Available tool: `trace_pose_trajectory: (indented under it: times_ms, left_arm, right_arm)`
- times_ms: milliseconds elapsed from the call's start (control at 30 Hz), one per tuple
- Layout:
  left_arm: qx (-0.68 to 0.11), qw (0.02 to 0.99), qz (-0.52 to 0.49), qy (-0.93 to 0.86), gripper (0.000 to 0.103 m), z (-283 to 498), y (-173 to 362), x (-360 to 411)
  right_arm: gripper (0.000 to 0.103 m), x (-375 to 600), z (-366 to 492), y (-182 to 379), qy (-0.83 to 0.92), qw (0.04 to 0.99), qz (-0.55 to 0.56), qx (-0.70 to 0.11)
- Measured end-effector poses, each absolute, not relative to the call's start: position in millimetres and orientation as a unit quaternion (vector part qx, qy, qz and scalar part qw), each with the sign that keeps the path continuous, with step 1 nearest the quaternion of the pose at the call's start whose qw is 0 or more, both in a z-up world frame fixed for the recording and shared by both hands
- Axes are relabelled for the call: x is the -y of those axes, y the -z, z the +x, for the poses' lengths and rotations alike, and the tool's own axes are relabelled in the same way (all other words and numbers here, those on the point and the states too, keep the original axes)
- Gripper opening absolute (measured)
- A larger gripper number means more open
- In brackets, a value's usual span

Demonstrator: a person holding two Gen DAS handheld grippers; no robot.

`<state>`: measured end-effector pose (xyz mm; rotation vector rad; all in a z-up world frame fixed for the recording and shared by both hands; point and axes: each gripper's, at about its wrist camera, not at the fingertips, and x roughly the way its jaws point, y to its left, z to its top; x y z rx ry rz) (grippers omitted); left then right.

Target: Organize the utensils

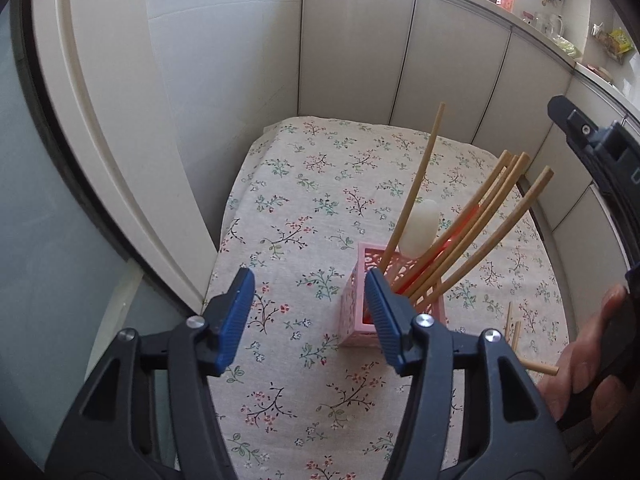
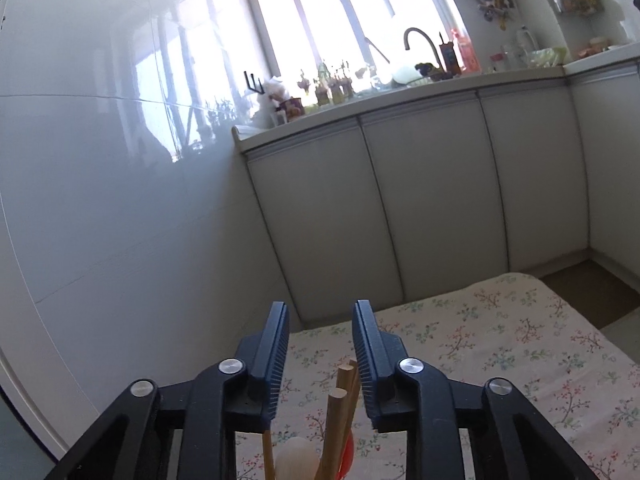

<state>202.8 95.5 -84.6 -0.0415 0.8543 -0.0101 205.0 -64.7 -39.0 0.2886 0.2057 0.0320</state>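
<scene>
A pink openwork holder point(image 1: 394, 312) stands on the floral tablecloth point(image 1: 304, 208). In it lean several wooden chopsticks point(image 1: 476, 236), a white spoon point(image 1: 418, 228) and a red utensil point(image 1: 460, 236). My left gripper point(image 1: 310, 284) hovers open above the holder's left side; its right finger hides part of the rim and its pads touch nothing. My right gripper point(image 2: 320, 320) is open just above the chopstick tops point(image 2: 340, 392), which stand between its jaws close to the right pad. The white spoon point(image 2: 296, 460) shows below.
Two loose chopsticks point(image 1: 514, 332) lie on the cloth right of the holder, near a hand point(image 1: 588, 344) on the right tool. White cabinet doors point(image 2: 420, 208) rise behind the table, with a tiled wall point(image 1: 220, 80) to the left. A cluttered counter with a tap point(image 2: 420, 40) runs above.
</scene>
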Motion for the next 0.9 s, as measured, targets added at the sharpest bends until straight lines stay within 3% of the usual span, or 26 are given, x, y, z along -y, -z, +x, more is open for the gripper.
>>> trace_pose_trajectory:
  times_ms: [433, 900]
  left_arm:
    - [-0.418, 0.907, 0.017, 0.044, 0.069, 177.9, 82.0, -69.8]
    - [-0.420, 0.900, 0.041, 0.107, 0.073, 139.4, 78.9, -36.6]
  right_arm:
    - [0.062, 137.9, 162.1, 26.4, -0.006, 0.966, 0.110, -0.234]
    - [0.078, 201.1, 131.0, 63.1, 0.016, 0.916, 0.157, -0.368]
